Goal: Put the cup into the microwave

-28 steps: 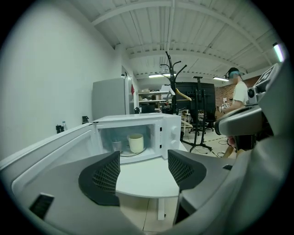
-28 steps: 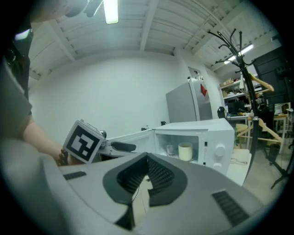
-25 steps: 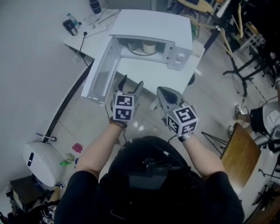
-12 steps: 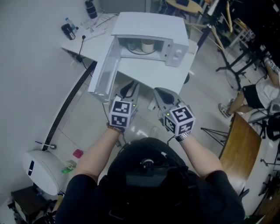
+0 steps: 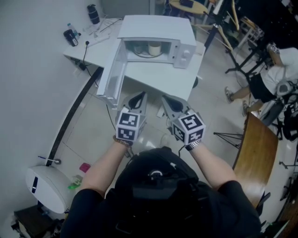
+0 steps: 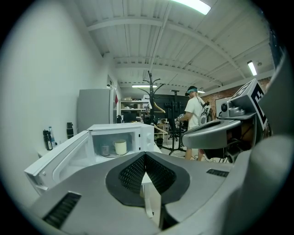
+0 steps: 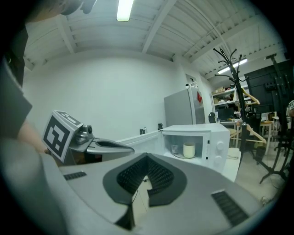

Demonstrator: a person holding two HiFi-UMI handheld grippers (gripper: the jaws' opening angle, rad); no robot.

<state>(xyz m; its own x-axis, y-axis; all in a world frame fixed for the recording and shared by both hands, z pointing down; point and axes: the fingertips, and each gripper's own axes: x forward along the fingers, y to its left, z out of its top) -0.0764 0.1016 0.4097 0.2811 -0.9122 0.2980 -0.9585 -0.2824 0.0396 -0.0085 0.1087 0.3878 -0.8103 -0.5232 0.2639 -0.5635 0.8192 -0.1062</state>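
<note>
A cream cup [image 5: 154,48] stands on the turntable inside the white microwave [image 5: 158,25], whose door [image 5: 110,74] hangs open to the left. The cup [image 6: 120,147] sits beside a smaller glass [image 6: 105,150] in the left gripper view, and it shows again [image 7: 189,150] in the right gripper view. My left gripper [image 5: 139,95] and right gripper [image 5: 166,99] hover side by side in front of the table, well short of the microwave. Both are shut and hold nothing. The left gripper's [image 6: 145,157] and the right gripper's [image 7: 147,158] jaws meet at their tips.
The microwave stands on a white table [image 5: 158,79] with dark bottles [image 5: 93,13] and cables at its far left corner. A white round appliance [image 5: 44,186] sits on the floor at lower left. A wooden tabletop [image 5: 253,148], stands and a person [image 5: 267,76] are at the right.
Both grippers have drawn back from the microwave toward my body. The left gripper's jaws, open a second ago, have closed on nothing.
</note>
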